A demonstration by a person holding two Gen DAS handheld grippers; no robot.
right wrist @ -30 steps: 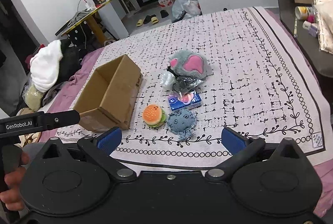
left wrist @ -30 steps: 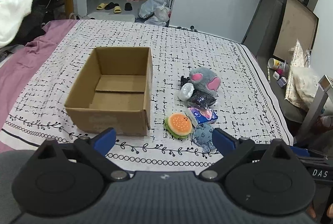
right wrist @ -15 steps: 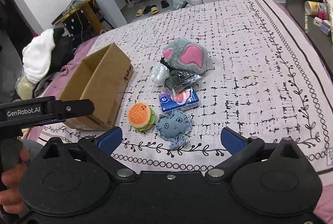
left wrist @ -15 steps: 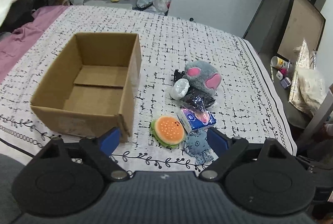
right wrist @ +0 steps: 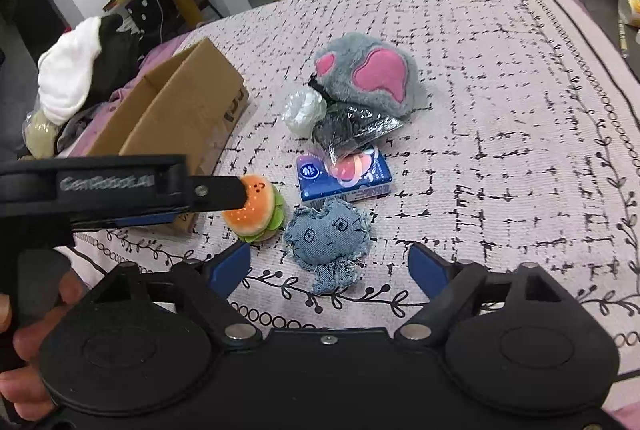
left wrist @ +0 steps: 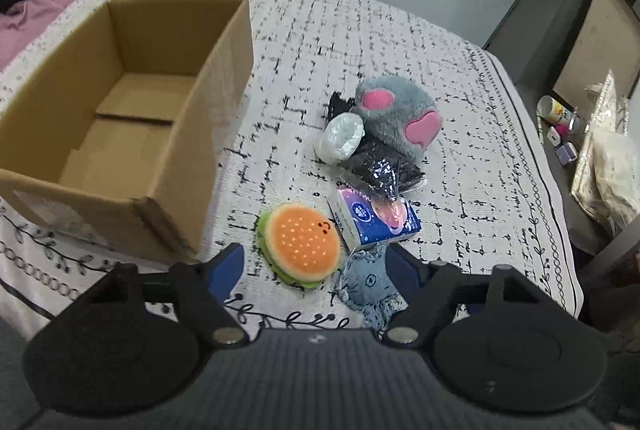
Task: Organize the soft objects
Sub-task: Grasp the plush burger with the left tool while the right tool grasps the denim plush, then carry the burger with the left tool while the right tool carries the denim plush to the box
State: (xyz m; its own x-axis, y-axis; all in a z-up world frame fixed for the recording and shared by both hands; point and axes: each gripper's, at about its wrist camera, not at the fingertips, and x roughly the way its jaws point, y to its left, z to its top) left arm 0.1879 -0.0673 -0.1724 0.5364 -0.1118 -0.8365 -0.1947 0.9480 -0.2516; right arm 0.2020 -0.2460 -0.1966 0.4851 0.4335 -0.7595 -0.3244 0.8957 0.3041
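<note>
Reach-in step, nothing grasped. Left gripper jaws apart, burger plush lying on the bed between them. Right gripper jaws apart, denim plush just ahead. Next: likely close on burger, carry to empty cardboard box, left of the jaws.
</note>
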